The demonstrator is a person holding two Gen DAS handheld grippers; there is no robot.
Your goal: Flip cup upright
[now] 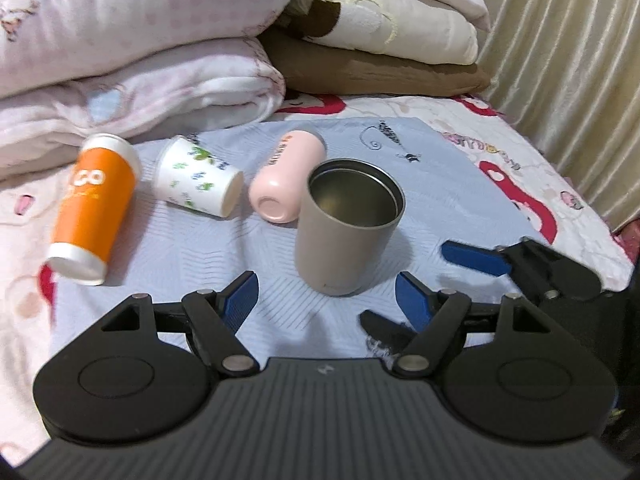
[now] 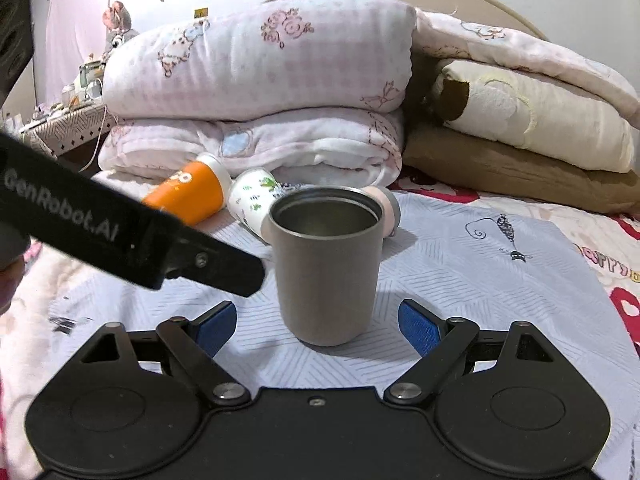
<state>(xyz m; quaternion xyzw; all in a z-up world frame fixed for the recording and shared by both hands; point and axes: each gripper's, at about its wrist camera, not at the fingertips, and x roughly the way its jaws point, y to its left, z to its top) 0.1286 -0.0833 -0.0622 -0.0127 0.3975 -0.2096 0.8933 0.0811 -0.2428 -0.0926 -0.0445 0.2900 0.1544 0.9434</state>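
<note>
A grey metal cup [image 1: 346,226] stands upright with its mouth up on the pale blue cloth [image 1: 440,184]. It also shows in the right wrist view [image 2: 326,268]. My left gripper [image 1: 326,300] is open and empty, just in front of the cup. My right gripper [image 2: 318,322] is open and empty, its blue pads [image 2: 418,326] either side of the cup's base without touching. It also shows at the right in the left wrist view [image 1: 476,258]. An orange cup [image 1: 94,208], a white leaf-print paper cup [image 1: 198,178] and a pink cup [image 1: 286,176] lie on their sides behind.
Folded pink quilts [image 2: 256,92] and a brown and cream blanket [image 2: 520,136] are stacked at the back of the bed. A curtain [image 1: 572,60] hangs at the right. The left gripper's black body [image 2: 132,236] crosses the left of the right wrist view.
</note>
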